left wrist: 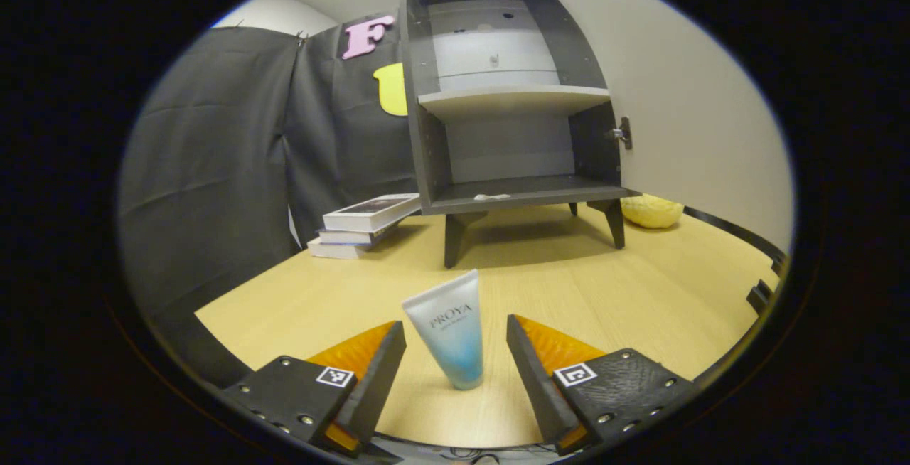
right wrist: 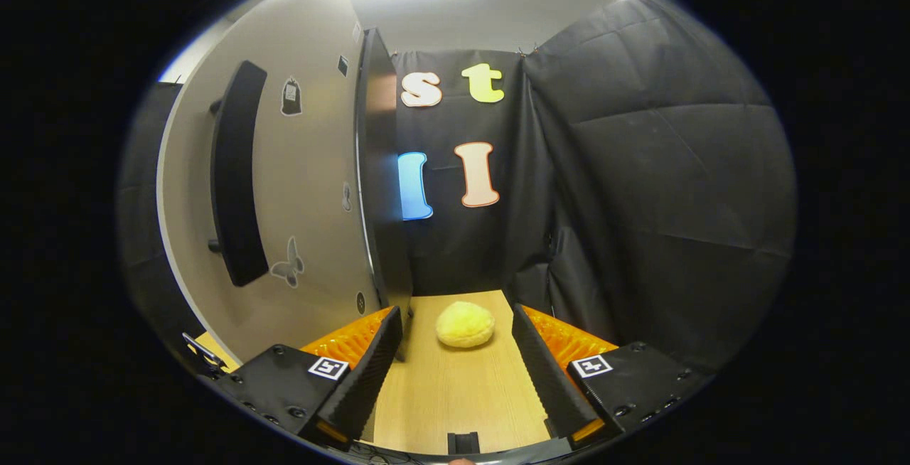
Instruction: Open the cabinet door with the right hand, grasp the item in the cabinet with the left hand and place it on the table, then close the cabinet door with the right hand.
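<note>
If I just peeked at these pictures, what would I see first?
First, the tube standing upright on the table, between the open left claw fingers without touching them. Behind it, the cabinet stands open. In the right gripper view, a yellow plush toy lies beyond the open right claw.

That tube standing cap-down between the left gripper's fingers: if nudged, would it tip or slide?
The tube probably tips: it stands upright on a narrow cap and widens upward. Its smooth plastic body likely dents when squeezed. It looks light, so it may skid on the table.

- It was a staged recording booth: black cloth walls (right wrist: 661, 166) hung around a light wooden tabletop (left wrist: 640, 294).
- A small dark grey open cabinet (left wrist: 508, 95) and stacked books (left wrist: 362, 227) dressed it like a home.
</note>
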A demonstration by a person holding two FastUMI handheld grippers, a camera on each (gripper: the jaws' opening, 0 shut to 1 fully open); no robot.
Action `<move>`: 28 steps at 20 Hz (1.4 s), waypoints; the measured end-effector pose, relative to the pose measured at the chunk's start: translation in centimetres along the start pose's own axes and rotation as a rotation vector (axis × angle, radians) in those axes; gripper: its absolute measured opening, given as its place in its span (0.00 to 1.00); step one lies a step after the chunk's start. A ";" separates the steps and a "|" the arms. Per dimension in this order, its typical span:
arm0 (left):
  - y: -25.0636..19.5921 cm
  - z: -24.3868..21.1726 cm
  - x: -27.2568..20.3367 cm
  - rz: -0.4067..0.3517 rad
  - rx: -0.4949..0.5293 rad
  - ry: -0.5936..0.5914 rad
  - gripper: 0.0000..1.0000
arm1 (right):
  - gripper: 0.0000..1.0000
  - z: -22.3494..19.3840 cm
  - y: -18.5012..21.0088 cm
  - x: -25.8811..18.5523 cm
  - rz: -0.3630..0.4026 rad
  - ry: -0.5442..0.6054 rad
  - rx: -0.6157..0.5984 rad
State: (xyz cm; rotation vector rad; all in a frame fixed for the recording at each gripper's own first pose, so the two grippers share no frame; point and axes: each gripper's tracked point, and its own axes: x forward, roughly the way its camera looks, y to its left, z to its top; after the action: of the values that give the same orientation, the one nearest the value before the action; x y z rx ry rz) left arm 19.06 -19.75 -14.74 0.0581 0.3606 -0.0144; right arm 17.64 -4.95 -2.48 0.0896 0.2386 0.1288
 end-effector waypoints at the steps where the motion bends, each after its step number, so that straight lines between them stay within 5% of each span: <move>1: 0.4 0.7 -0.4 0.013 -0.003 -0.007 0.87 | 0.93 0.7 0.5 0.0 0.025 0.000 0.015; 9: 4.0 5.5 -1.9 0.119 -0.045 -0.071 0.86 | 0.98 6.3 4.0 -0.9 0.098 -0.080 0.019; 21: 8.6 9.6 -1.3 0.124 -0.063 -0.206 0.86 | 0.97 7.5 4.1 -3.8 -0.159 -0.107 -0.090; 28: 9.1 9.4 -1.1 0.080 -0.096 -0.215 0.86 | 0.97 6.9 8.1 -4.3 -0.165 -0.079 -0.073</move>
State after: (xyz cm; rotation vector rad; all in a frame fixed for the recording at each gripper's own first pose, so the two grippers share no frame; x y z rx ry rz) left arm 21.62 -11.27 -5.06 -0.0243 0.1436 0.0752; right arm 14.25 1.93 6.00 0.0024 0.1617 -0.0302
